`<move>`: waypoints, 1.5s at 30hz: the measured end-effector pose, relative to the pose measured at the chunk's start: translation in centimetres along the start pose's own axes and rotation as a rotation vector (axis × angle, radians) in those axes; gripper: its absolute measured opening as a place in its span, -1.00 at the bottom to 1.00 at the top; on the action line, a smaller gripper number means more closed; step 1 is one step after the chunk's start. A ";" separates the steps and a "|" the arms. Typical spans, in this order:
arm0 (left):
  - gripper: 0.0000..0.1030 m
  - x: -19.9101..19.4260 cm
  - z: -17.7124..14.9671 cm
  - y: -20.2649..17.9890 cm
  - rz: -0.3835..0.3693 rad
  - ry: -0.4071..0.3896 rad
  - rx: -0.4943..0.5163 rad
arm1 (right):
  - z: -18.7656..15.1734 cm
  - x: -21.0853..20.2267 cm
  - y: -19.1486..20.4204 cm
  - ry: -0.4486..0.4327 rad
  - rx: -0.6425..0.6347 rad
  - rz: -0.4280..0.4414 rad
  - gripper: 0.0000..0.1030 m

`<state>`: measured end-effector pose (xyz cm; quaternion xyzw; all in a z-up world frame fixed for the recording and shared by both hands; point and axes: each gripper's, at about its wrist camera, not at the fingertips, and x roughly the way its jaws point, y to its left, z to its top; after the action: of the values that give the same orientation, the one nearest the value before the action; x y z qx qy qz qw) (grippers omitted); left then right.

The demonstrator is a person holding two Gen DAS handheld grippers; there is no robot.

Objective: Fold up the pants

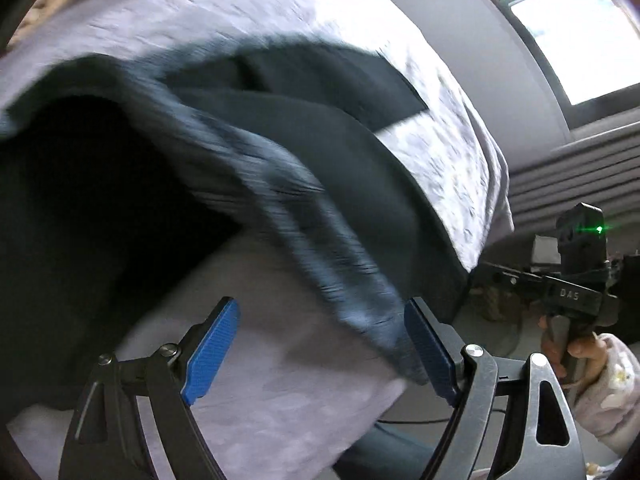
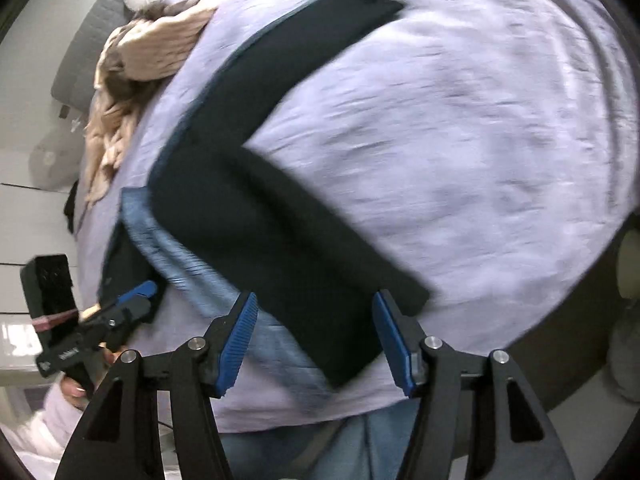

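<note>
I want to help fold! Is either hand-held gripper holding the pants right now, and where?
No. The left hand-held gripper and right hand-held gripper are both open, with the dark pants lying on the bed cover, not pinched.

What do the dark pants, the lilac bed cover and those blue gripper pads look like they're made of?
Pants: soft matte knit, likely cotton, with a ribbed blue-grey waistband. Bed cover: crinkled matte woven fabric. Pads: ridged blue rubber or plastic, hard to tell which.

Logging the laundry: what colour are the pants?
Black pants, blue-grey inside at the waist; right wrist view shows them best.
</note>
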<state>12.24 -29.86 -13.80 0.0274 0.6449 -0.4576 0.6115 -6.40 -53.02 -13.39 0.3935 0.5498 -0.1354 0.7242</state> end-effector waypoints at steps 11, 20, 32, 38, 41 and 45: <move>0.64 5.5 1.2 -2.9 -0.090 0.094 -0.036 | 3.3 4.9 -2.2 0.270 -0.235 0.193 -0.43; 0.64 1.1 8.7 -8.3 -0.139 -0.070 0.040 | 9.6 2.2 -3.3 0.226 0.060 0.664 -0.55; 0.64 1.1 23.2 -6.6 0.135 -0.277 -0.020 | 25.0 5.5 -5.5 -0.024 0.500 0.751 -0.26; 0.64 -1.4 20.8 -4.0 0.244 -0.282 -0.029 | 27.7 3.4 -5.3 -0.087 0.338 0.517 0.48; 0.64 -1.2 18.6 -2.8 0.310 -0.253 -0.042 | 26.5 3.0 -4.5 -0.062 0.204 0.421 0.42; 0.64 -0.3 14.6 -0.3 0.389 -0.199 -0.133 | 25.0 5.6 -2.5 -0.001 0.122 0.395 0.15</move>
<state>23.26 -39.01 -10.99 0.0657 0.5929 -0.2878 0.7492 11.30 -71.27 -17.39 0.5368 0.4523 -0.0240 0.7118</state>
